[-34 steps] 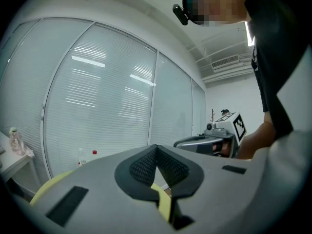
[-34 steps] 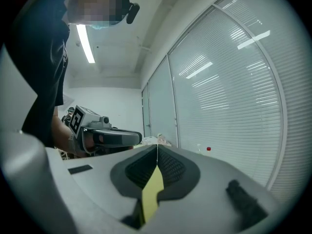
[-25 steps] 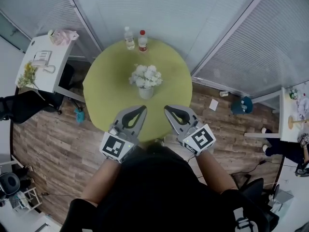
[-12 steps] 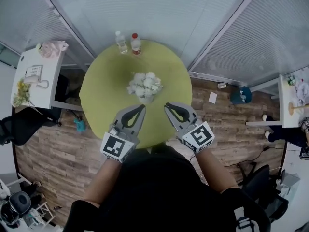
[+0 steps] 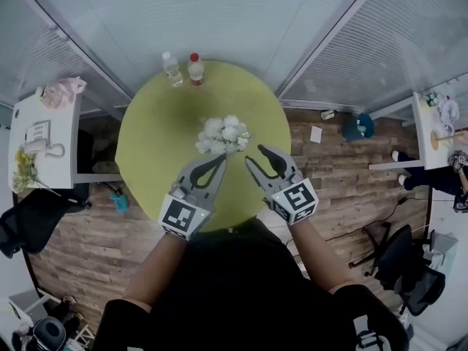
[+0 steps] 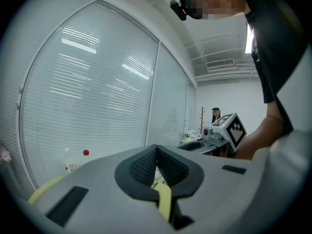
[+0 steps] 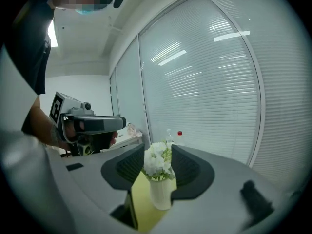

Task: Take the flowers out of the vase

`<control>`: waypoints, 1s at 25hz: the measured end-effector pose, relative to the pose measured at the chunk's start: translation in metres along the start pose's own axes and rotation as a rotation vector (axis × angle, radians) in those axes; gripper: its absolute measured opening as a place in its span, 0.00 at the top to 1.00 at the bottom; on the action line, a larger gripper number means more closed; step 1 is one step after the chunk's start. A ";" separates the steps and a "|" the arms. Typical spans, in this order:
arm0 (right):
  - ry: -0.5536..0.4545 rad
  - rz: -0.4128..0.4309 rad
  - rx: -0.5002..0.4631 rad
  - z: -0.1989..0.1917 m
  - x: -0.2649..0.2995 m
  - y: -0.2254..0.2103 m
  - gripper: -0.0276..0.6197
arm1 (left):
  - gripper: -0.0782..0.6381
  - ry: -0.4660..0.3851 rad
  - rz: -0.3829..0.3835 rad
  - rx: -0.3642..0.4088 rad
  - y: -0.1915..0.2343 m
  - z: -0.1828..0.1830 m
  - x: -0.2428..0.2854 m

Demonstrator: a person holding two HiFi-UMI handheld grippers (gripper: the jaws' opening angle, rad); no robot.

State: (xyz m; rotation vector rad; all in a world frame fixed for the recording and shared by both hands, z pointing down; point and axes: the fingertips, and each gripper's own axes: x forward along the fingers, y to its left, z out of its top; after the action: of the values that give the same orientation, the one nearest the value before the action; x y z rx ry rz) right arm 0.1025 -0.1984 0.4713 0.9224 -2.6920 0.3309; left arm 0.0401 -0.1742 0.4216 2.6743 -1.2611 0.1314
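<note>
Both grippers have come forward over the table [image 5: 150, 152] since the earlier frames, so that their tips now lie just short of the flowers [image 5: 222, 134]. The right jaws, together a second ago, have just been opening.

Nearest the camera, the head view shows the person [image 5: 234, 291] in dark clothing, with bare forearms reaching forward.

The left gripper [image 5: 221, 159] has its jaws closed tip to tip, with nothing held between them. Its marker cube [image 5: 180, 218] faces upward.

The right gripper [image 5: 255, 155] has its jaws standing apart. In the right gripper view the white flowers and the pale vase [image 7: 161, 195] are framed in the gap between the pads. Neither pad touches them, and the left gripper is seen at the left of that view.

The flowers remain in the vase, which stands upright near the middle of the round green table, just beyond both sets of tips. In the head view the blooms hide the vase.

Two bottles [image 5: 183, 68] stand side by side at the far edge of the table, one with a red cap.

Beyond the table rise glass walls [image 5: 241, 20] lined with blinds.

At the far left of the head view a white desk [image 5: 44, 152] carries a telephone [image 5: 36, 134], and a wood-plank floor [image 5: 95, 232] surrounds the table.
</note>
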 end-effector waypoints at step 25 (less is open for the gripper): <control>0.008 -0.046 0.127 -0.026 0.064 -0.027 0.59 | 0.88 0.032 0.001 -0.048 0.038 -0.028 0.008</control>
State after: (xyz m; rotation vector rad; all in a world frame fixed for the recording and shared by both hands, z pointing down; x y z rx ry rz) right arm 0.0760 -0.2473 0.5198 1.0146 -2.6629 0.5000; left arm 0.0156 -0.1980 0.4551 2.6204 -1.2406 0.1424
